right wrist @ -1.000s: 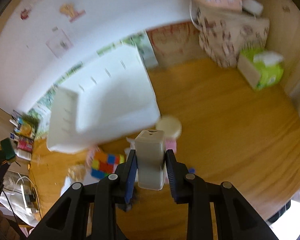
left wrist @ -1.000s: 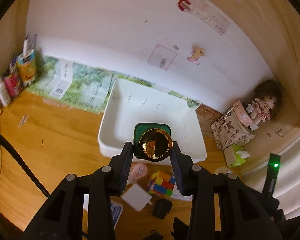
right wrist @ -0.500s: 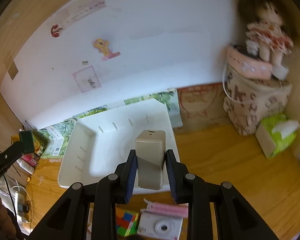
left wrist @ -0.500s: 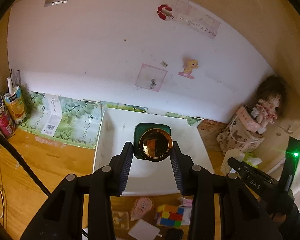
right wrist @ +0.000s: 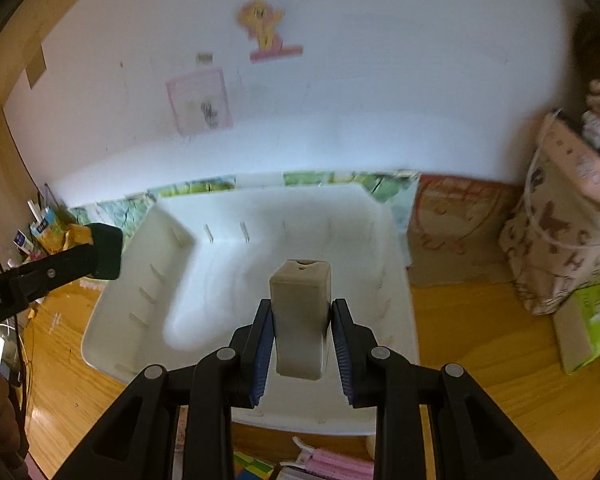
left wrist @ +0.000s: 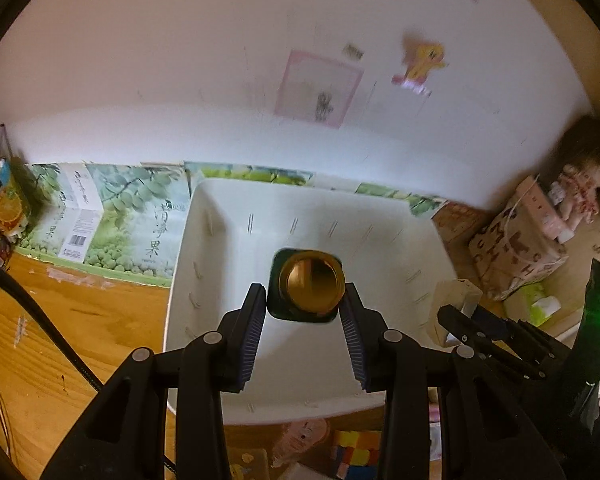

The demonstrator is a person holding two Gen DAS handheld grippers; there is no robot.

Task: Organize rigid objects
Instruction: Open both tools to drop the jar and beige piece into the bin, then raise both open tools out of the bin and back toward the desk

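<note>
My left gripper (left wrist: 303, 304) is shut on a dark green bottle with a gold cap (left wrist: 311, 286), held over the white bin (left wrist: 220, 216). My right gripper (right wrist: 300, 320) is shut on a beige rectangular block (right wrist: 300, 312), held over the same white bin (right wrist: 172, 232). The bin's inside looks empty. The right gripper with its block also shows at the right in the left wrist view (left wrist: 456, 304). The left gripper with the bottle shows at the left in the right wrist view (right wrist: 100, 248).
A colour cube (left wrist: 356, 452) and pink items (right wrist: 332, 468) lie on the wooden table in front of the bin. A patterned bag (right wrist: 560, 248), a tissue pack (right wrist: 592, 320) and a doll (left wrist: 576, 192) stand at the right. Drink cartons (left wrist: 4, 200) stand at the far left.
Both grippers have moved forward over the bin with their objects still held. The bin now fills the middle of both views, and the loose items have slid to the bottom edge.
</note>
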